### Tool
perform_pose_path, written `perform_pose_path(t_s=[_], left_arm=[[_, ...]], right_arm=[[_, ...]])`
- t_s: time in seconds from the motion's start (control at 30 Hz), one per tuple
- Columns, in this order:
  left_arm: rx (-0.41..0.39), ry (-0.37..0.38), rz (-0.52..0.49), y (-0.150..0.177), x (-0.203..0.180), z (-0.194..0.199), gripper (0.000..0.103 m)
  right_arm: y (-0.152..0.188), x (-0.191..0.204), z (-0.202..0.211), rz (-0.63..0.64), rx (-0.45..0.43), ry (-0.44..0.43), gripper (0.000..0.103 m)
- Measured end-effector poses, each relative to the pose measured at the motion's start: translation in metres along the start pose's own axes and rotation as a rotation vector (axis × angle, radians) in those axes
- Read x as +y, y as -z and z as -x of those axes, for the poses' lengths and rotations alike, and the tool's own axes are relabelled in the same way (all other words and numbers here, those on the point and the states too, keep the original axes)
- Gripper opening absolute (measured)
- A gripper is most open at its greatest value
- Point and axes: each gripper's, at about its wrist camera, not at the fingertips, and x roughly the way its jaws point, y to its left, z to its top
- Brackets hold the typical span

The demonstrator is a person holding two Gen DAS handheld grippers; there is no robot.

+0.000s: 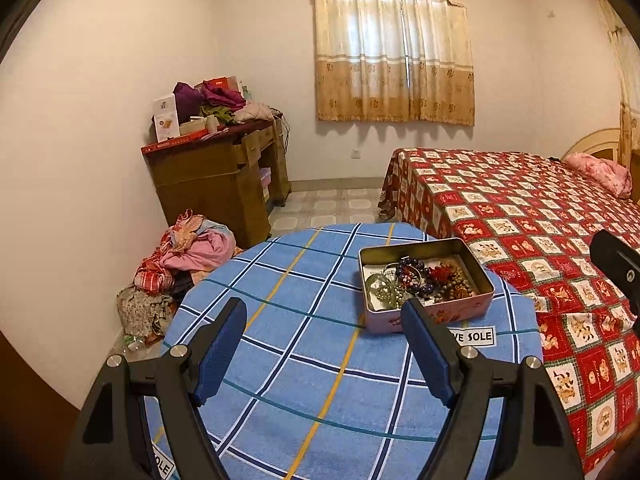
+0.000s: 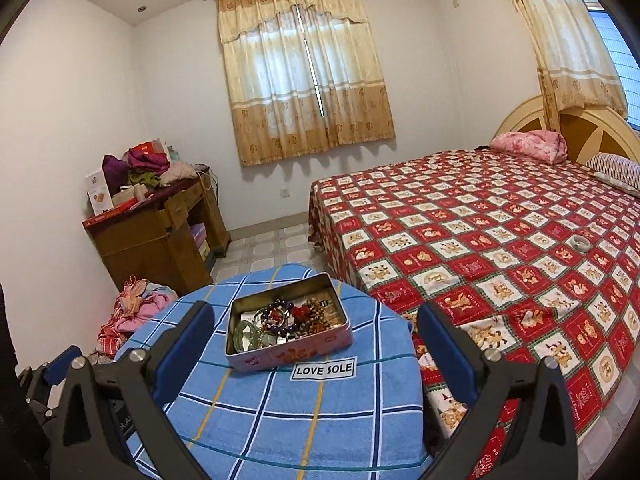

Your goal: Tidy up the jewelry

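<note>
An open pink metal tin stands on a round table covered with a blue checked cloth. It holds a tangle of jewelry: bead bracelets, a green bangle, red and purple pieces. My left gripper is open and empty, above the cloth just short of the tin. My right gripper is open and empty, with the tin seen between its fingers. A pale bangle lies on the bed.
A bed with a red patterned cover stands right of the table. A wooden desk piled with clothes and boxes stands against the left wall. A heap of clothes lies on the floor.
</note>
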Motion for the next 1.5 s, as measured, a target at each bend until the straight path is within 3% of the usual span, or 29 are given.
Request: perform_pose_path(t_s=[1.5], left_arm=[[-0.057,-0.073,-0.018,-0.001,0.006,-0.006,0.08]], right_arm=[[0.004,-0.004,-0.005,0.008,0.007,0.009,0.103]])
